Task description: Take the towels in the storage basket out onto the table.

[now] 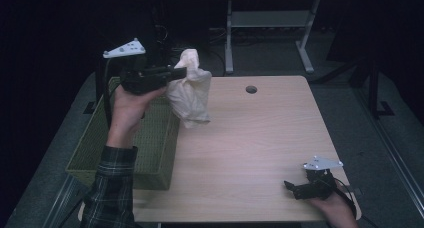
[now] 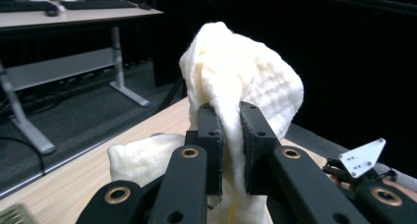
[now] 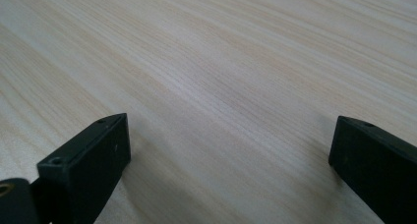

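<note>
In the high view, the left gripper [image 1: 181, 74] is seen in the upper left of the frame, held level in a hand [image 1: 131, 104] whose plaid sleeve [image 1: 111, 188] comes in from the bottom edge. Its jaws are clamped on a cream cloth [image 1: 192, 90], which is gripped near its bunched top and hangs down with its lower end close above the tabletop [image 1: 260, 138]; whether the hem touches the wood cannot be told. The cloth is placed just right of a green woven basket [image 1: 145, 143], which stands at the left edge of the tabletop, below the hand.

In the left gripper view, the cloth [image 2: 241, 81] is shown at the centre of the frame, pinched between the two black jaws of the left gripper [image 2: 231, 135], with a fold rising above them and another bulge spread at the lower left over the tabletop [image 2: 59, 189].

The right gripper [image 1: 295, 188] is seen at the lower right of the high view, low at the near edge of the tabletop. In the right gripper view, its jaws are shown wide apart at the lower corners of the frame, with bare wood of the tabletop [image 3: 221, 76] between them
</note>
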The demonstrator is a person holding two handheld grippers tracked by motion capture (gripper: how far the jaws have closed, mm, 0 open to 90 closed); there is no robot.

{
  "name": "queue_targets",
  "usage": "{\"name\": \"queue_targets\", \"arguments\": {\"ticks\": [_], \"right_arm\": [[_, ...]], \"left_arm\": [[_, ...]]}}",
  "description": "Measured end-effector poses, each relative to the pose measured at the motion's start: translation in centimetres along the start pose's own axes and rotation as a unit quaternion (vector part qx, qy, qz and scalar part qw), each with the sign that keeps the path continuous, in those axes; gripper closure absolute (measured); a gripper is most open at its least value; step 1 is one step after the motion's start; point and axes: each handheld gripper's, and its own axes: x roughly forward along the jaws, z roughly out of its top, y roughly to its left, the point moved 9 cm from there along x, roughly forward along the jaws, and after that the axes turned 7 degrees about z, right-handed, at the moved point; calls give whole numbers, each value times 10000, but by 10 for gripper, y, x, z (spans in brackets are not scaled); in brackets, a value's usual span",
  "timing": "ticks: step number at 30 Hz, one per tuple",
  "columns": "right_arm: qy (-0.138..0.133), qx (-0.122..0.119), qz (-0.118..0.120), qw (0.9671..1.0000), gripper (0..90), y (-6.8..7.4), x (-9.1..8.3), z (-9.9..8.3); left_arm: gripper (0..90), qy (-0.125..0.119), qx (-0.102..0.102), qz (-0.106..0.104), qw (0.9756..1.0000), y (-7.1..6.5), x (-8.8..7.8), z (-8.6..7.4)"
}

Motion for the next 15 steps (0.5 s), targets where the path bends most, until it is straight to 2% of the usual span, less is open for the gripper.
{"name": "queue_targets", "arguments": {"ticks": [8, 15], "right_arm": [[9, 20, 2, 10000, 17, 0, 0, 0], [13, 32, 3, 10000, 17, 0, 0, 0]], "left_arm": [[811, 106, 57, -306, 9995, -26, 29, -6], [810, 286, 129, -564, 9979, -50, 57, -17]]}}
